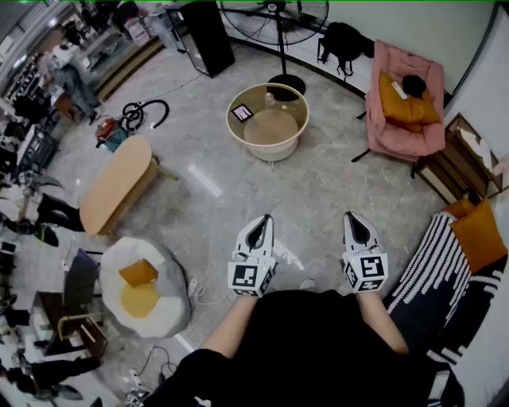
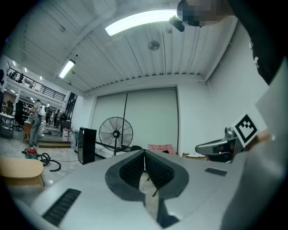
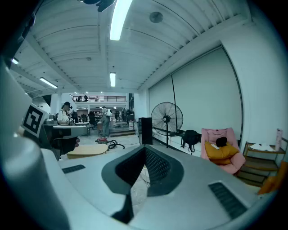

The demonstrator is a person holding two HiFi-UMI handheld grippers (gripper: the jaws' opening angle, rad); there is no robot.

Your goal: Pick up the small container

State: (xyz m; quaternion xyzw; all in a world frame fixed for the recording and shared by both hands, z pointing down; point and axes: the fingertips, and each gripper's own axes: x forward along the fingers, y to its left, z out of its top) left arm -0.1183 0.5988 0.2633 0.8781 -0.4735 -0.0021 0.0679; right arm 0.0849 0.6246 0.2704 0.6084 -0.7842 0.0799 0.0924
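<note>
Grey polished floor (image 1: 318,191) fills most of the head view. The round table (image 1: 274,151) sits in the upper middle of the frame, well apart from you, between a standing fan (image 1: 274,16) at the top edge and a pink armchair (image 1: 406,103) at the upper right. What looks like the small container (image 1: 270,100) is a pale little thing standing on that table toward its far side, near a dark card (image 1: 241,112); it is too small to make out its shape. Your left tongs (image 1: 265,219) and right tongs (image 1: 352,216) are held out side by side at the lower middle, pointing ahead, both pressed closed with nothing between them. I judge you are at the approach, with nothing reached yet. Walk up until the table lies right below you before working with either hand. Pick one hand, spread its tongs wide while clear of the rim, and come in from the side, low enough to take the container's body rather than its top. Keep off the card, close gently, and lift straight up so it doesn't tip.
</note>
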